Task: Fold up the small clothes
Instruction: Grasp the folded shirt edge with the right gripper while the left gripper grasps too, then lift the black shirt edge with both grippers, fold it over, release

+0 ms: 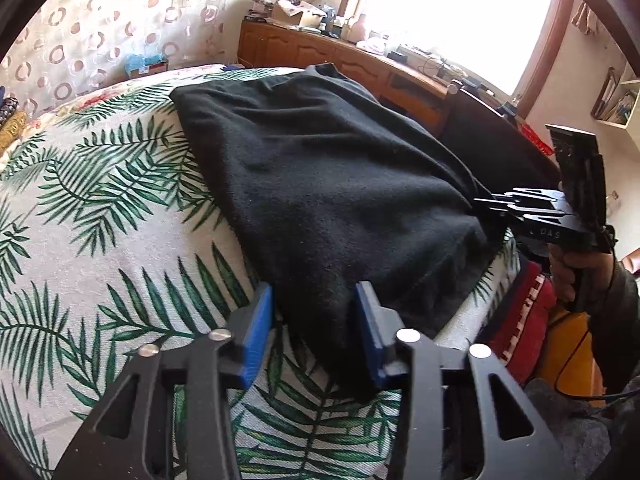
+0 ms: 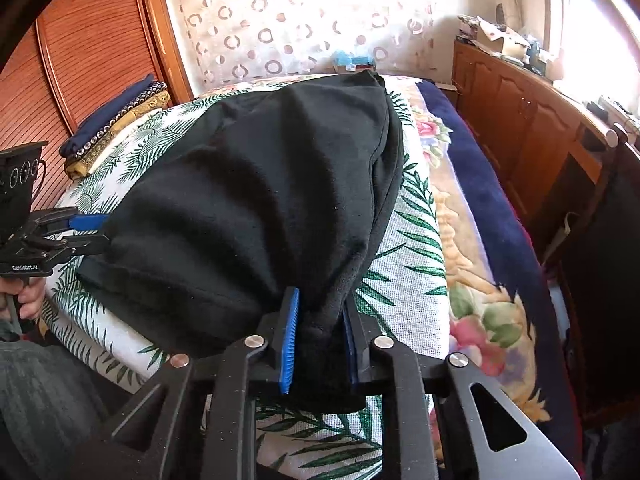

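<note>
While a black fleece garment (image 1: 320, 184) lies spread over a bed covered by a palm-leaf bedspread (image 1: 100, 240), a person holds a two-finger gripper at each of its near corners. Seen from the left wrist, the left gripper (image 1: 314, 332) has its blue pads (image 1: 256, 332) set either side of a bunched corner of the cloth, the gap narrowed around it; whether the pads truly pinch the fabric is hard to tell. Seen from the right wrist, the right gripper (image 2: 318, 344) is clamped narrow on the other near corner, the fabric gathered tight between its pads and pulling long creases across the garment. Each gripper also shows at the edge of the other's view, at the cloth's edge. The far end of the garment rests flat on the bed. A small stack of folded cloth (image 2: 116, 124) lies at the far side near a wooden wardrobe (image 2: 80, 48). Judging by this, the fold of this piece has barely begun: corners are taken, but nothing is yet lifted over or doubled.
</note>
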